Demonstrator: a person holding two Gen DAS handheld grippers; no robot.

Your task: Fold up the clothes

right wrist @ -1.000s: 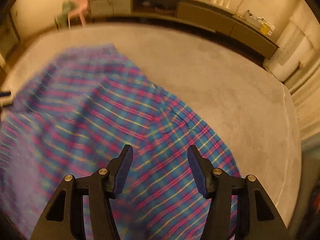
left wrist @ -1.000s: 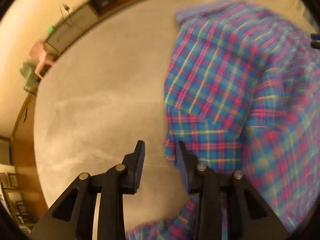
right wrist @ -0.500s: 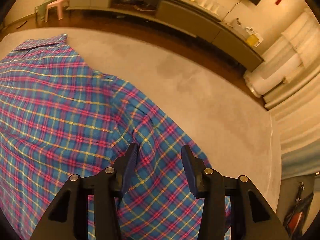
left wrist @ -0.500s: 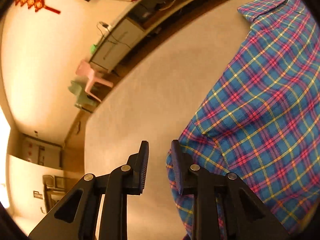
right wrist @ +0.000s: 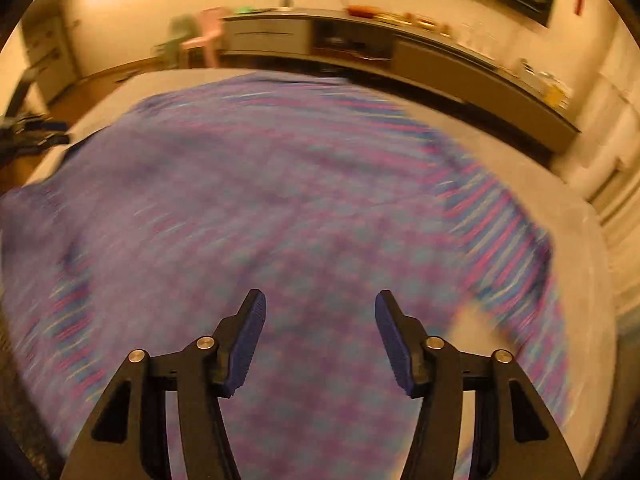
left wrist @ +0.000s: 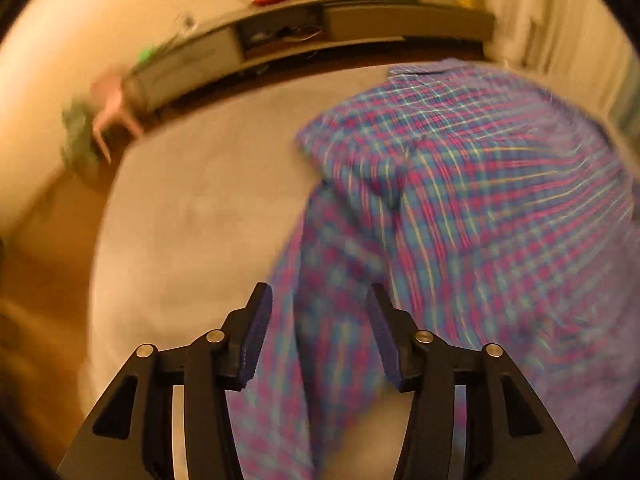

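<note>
A blue, pink and yellow plaid shirt [left wrist: 460,208] lies spread on a grey carpet [left wrist: 192,216]; both views are motion-blurred. My left gripper [left wrist: 318,332] is open and empty, above the shirt's near left part, likely a sleeve. In the right wrist view the shirt [right wrist: 260,200] fills most of the frame. My right gripper [right wrist: 320,332] is open and empty, above the shirt's near middle. The left gripper also shows in the right wrist view at the far left edge [right wrist: 28,136].
A long low cabinet [right wrist: 440,60] runs along the far wall. A pink chair [right wrist: 204,36] and a green chair [right wrist: 176,40] stand at its left end. Wooden floor [left wrist: 44,280] borders the carpet on the left. Curtains [right wrist: 616,152] hang at the right.
Both grippers have opened wider and swung over the shirt. The views are now blurred by fast motion. The shirt lies spread on the carpet.
</note>
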